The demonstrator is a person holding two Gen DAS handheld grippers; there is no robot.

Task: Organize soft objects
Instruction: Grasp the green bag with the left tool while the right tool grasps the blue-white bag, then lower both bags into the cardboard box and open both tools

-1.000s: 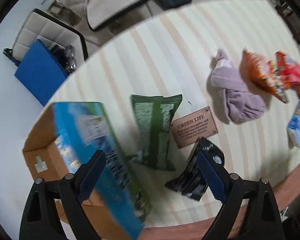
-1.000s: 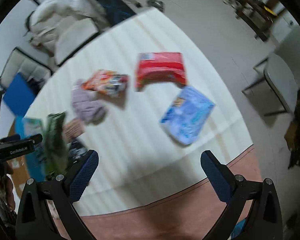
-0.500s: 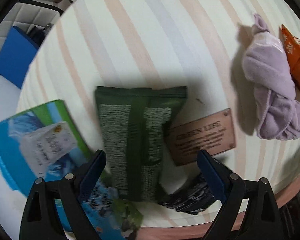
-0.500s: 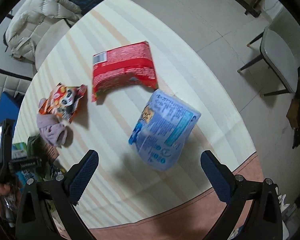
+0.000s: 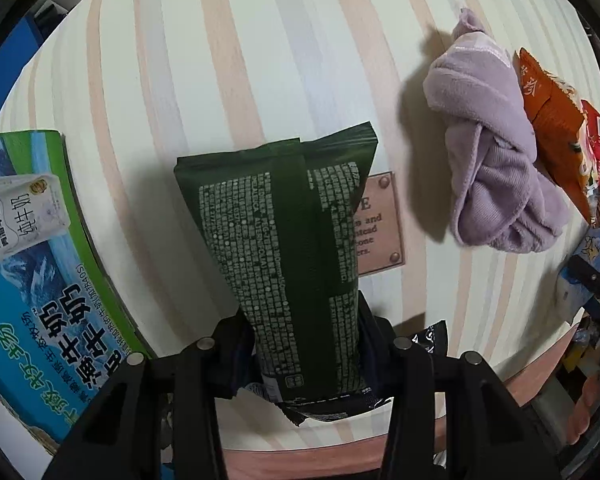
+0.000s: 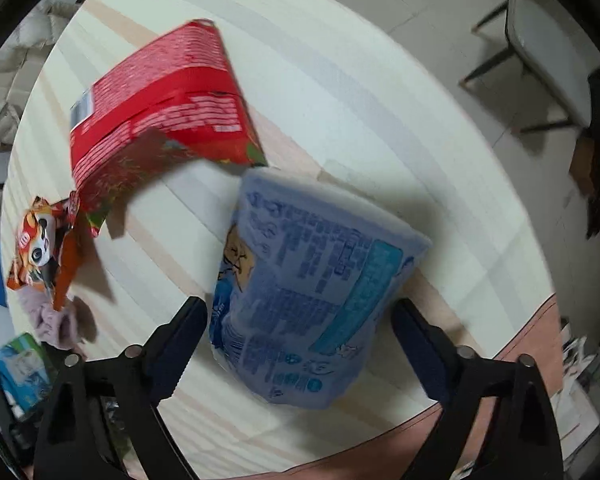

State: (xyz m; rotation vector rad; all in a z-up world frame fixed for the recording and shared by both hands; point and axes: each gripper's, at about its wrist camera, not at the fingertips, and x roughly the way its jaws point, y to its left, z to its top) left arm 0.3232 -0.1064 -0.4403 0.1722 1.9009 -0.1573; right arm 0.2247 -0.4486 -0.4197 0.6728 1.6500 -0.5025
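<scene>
Closing my left claw (image 5: 306,354) on the near end of the green pack (image 5: 284,248), I feel its pads squeeze the pack's narrow waist from both sides. The pack runs straight away from that claw, its long axis in line with the fingers, its far sealed edge lying over a brown plaque (image 5: 380,228) on the striped table (image 5: 228,60). So a lift from this end will, I judge, leave the far end hanging and dragging.

My right claw (image 6: 300,344) straddles the blue pack (image 6: 312,300), jaws narrowing but wide, the pads not yet on it as far as I can tell. This pack also lies lengthwise away from the claw, leaning a little to the right, its near rounded end between the fingers. The right pad has more gap than the left one, so I expect the pack to shift sideways as I squeeze.

Farther out lies the red bag (image 6: 160,108), just touching the blue pack's far corner. Left of it sit the orange bag (image 6: 44,252) and the lilac cloth (image 5: 496,160). The milk carton (image 5: 32,272) stands left of the green pack.
</scene>
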